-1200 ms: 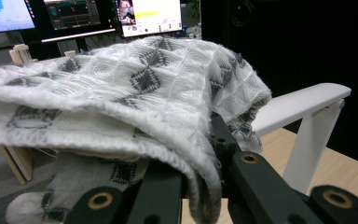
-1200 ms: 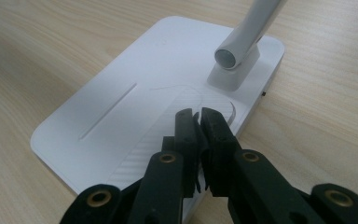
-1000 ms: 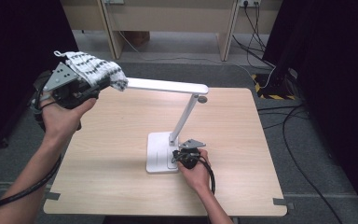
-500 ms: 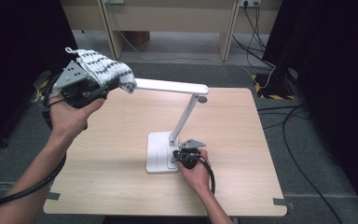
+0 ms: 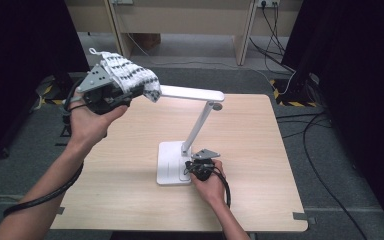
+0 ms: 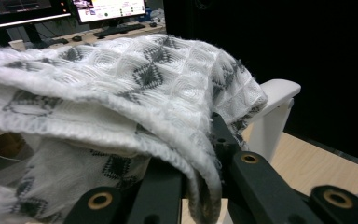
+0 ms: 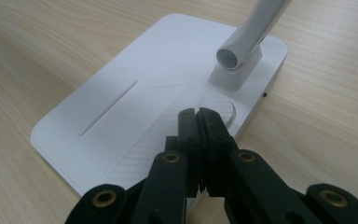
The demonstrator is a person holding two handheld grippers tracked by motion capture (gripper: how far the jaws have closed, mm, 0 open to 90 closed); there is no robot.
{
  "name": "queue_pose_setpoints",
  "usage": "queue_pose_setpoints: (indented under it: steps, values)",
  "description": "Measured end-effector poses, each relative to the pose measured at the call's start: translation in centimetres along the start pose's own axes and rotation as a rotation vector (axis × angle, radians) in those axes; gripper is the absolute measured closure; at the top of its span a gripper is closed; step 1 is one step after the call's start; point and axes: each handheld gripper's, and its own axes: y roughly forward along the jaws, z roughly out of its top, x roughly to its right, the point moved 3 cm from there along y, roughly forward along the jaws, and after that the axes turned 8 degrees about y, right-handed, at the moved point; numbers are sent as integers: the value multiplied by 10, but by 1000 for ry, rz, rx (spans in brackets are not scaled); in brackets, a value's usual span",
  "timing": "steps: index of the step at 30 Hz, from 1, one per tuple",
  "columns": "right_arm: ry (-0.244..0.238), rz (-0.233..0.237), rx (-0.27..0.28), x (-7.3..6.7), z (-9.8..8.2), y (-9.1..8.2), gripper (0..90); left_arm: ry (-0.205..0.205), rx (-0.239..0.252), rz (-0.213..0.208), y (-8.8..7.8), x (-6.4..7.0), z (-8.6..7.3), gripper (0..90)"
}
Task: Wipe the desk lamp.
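From above, the white desk lamp [image 5: 187,145] stands on the wooden table [image 5: 130,195], and the left gripper [image 5: 130,92], clamped on a white-and-grey patterned cloth [image 5: 130,75], holds it up at the free end of the lamp's head, well above the base. The left gripper view adds what the high view cannot: the cloth [image 6: 121,93] folded between the jaws, with monitors behind whose writing is too blurred to read. The right gripper [image 7: 199,116], seen in its own view, rests pressed together and empty on the lamp's base [image 7: 121,93], just beside the stem's foot; the base bears no legible brand.
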Motion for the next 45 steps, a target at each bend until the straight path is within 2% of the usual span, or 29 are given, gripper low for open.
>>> queue_pose_setpoints:
  steps: [7,12,39,45]
  values:
    - [-4,2,-3,-1,1,1,886,7,-11,-41,10,12,4,846]
    - [-5,1,-4,-1,1,1,889,7,-20,-86,21,24,6,846]
    - [-13,4,-6,-2,1,1,896,0,-64,-205,67,65,13,846]
    - [-14,5,-6,-3,1,1,896,-7,-74,-243,79,75,14,845]
